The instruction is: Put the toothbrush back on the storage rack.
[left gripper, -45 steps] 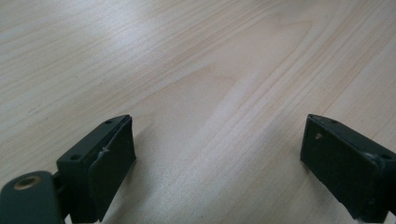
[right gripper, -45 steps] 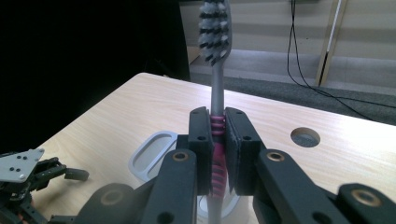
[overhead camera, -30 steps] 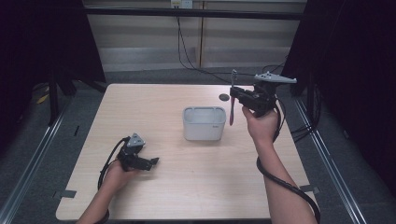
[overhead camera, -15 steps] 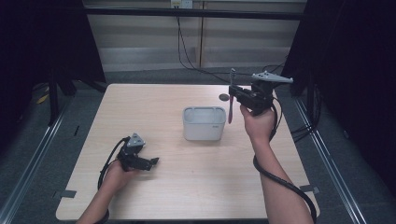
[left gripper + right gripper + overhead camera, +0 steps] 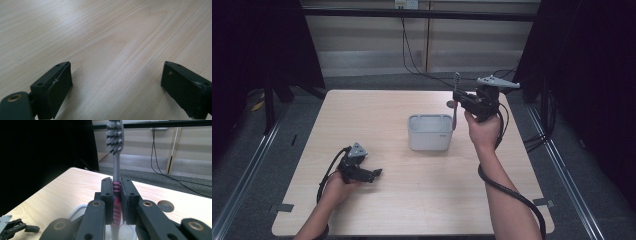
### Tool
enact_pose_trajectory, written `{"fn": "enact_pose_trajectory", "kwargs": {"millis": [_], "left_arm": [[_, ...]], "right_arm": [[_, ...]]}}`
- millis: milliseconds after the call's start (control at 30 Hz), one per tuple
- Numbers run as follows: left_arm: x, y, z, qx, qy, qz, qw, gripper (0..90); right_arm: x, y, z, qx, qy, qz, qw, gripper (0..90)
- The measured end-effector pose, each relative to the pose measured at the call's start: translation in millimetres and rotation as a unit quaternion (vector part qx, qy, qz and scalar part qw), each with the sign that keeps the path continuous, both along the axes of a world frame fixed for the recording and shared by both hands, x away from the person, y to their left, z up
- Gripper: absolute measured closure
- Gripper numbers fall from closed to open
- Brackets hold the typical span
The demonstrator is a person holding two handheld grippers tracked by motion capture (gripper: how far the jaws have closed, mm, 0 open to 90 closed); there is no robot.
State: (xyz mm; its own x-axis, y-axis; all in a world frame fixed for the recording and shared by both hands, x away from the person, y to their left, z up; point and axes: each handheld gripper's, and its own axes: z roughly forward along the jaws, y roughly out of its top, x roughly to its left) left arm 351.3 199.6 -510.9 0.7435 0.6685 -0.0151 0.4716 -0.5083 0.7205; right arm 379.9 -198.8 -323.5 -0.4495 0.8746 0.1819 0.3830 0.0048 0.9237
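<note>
A grey and pink toothbrush stands upright, bristles on top, with my right gripper shut on its ribbed pink grip. It hangs just above the right rim of a small grey box-shaped holder in the middle of the table. The holder's rim peeks out under the jaws in the right gripper view. My left gripper rests low on the front left of the wooden table, open, with only bare wood between its jaws.
A round hole sits in the table behind the holder. Cables run across the floor beyond the far edge. Dark curtains flank both sides. The left gripper lies far off in the right gripper view.
My right hand has shifted the toothbrush slightly toward the far side of the holder. The left hand has stayed where it was.
</note>
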Motion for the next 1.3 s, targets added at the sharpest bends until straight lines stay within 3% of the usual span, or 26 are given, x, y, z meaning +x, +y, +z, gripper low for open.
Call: {"fn": "enact_pose_trajectory", "kwargs": {"millis": [1300], "left_arm": [[0.0,0.0,0.0,0.000,0.000,0.000,1.0000,9.6]], "right_arm": [[18.8,7.1,-16.3,0.005,-0.002,-0.018,0.9998,81.4]]}}
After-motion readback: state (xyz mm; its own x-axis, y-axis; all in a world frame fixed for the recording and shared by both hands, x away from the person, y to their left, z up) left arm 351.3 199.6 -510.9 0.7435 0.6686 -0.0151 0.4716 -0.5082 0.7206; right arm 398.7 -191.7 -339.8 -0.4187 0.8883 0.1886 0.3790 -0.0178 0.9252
